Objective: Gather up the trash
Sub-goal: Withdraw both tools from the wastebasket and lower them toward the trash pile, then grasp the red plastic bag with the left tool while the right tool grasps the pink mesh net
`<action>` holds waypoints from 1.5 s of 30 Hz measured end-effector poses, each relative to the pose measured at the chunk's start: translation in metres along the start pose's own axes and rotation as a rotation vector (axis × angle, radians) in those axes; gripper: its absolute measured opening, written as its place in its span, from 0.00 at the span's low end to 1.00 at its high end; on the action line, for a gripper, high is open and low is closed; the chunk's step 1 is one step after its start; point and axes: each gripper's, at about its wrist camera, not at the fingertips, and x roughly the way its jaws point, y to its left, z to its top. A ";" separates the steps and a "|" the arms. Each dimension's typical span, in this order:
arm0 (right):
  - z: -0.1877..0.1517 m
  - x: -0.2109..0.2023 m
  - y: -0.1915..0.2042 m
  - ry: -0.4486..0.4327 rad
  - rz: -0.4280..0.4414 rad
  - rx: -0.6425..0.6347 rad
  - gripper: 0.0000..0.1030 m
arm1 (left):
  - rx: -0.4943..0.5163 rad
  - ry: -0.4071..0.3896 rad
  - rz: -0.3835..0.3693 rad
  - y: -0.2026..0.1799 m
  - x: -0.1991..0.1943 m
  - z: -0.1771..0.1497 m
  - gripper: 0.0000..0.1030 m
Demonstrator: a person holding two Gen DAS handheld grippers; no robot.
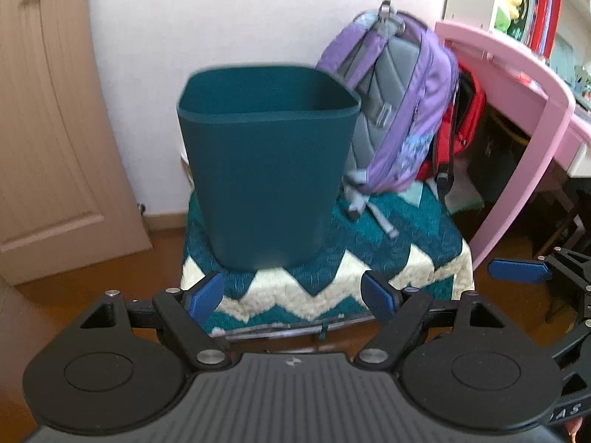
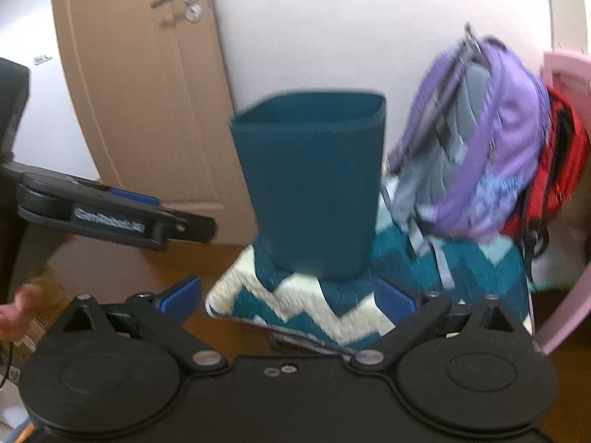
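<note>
Teal bin (image 1: pixel 267 170) upright on quilted seat (image 1: pixel 332 269).

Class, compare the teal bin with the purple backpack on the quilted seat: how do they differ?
The teal bin is rigid, plain and smooth-walled; the purple backpack is soft fabric with grey padding and straps. The teal bin stands upright with its top open; the purple backpack leans back, propped against a red bag. Both rest on the quilted seat, untouched.

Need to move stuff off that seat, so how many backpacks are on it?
2. The purple backpack stands on the quilted seat, right of the teal bin. The red backpack is behind it, toward the pink desk. More may be hidden behind them.
</note>
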 end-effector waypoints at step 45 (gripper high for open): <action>-0.275 0.336 -0.213 0.712 -0.218 0.575 0.97 | -0.286 0.976 0.010 -0.065 0.420 -0.338 0.99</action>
